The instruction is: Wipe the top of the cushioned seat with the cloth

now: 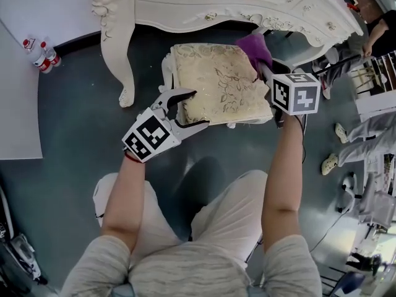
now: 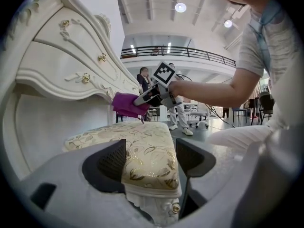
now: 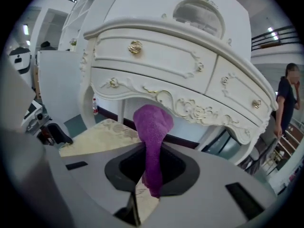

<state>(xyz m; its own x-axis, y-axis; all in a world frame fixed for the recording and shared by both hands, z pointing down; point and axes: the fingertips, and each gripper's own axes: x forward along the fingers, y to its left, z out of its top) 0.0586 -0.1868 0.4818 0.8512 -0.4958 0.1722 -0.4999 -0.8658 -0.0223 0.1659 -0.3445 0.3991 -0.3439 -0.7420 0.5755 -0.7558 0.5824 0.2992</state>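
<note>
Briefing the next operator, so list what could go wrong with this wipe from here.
The cloth is pinched in a thin bunch by the right hand-held gripper; it may slip out or wipe only a narrow strip.
The left hand-held gripper only straddles the near corner of the seat, jaws apart, so the seat may shift under pressure.
The dresser is close by the cloth; it could get knocked.

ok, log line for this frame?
left gripper: open, around seat corner | right gripper: shut on cloth | cloth: at far right seat corner
</note>
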